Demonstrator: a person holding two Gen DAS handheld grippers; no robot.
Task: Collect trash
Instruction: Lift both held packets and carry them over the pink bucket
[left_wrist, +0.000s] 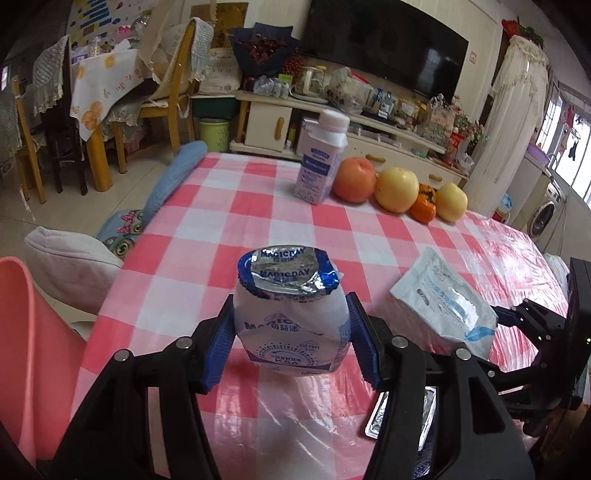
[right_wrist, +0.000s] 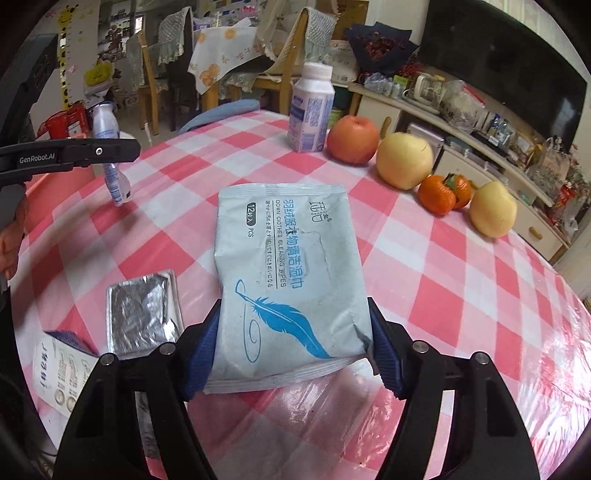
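Note:
My left gripper (left_wrist: 291, 332) is shut on a small white yogurt bottle (left_wrist: 288, 280) with a crumpled foil lid. Its blue pads press both sides of the bottle, which hangs above the checked table (left_wrist: 221, 206). The right wrist view shows the same bottle (right_wrist: 110, 166) at the left, under a black finger (right_wrist: 96, 151). A grey-blue wipes packet (right_wrist: 288, 266) with a blue feather print sits between the pads of my right gripper (right_wrist: 293, 332). The packet's right edge is creased against the pad. The packet (left_wrist: 443, 302) also shows in the left wrist view.
A silver foil sachet (right_wrist: 140, 314) and a white printed pack (right_wrist: 59, 369) lie near the front left. At the far edge stand a milk bottle (right_wrist: 310, 110), an apple (right_wrist: 352, 138), yellow fruit (right_wrist: 404, 160) and tangerines (right_wrist: 439, 194). A pink container (left_wrist: 26, 350) is left of the table.

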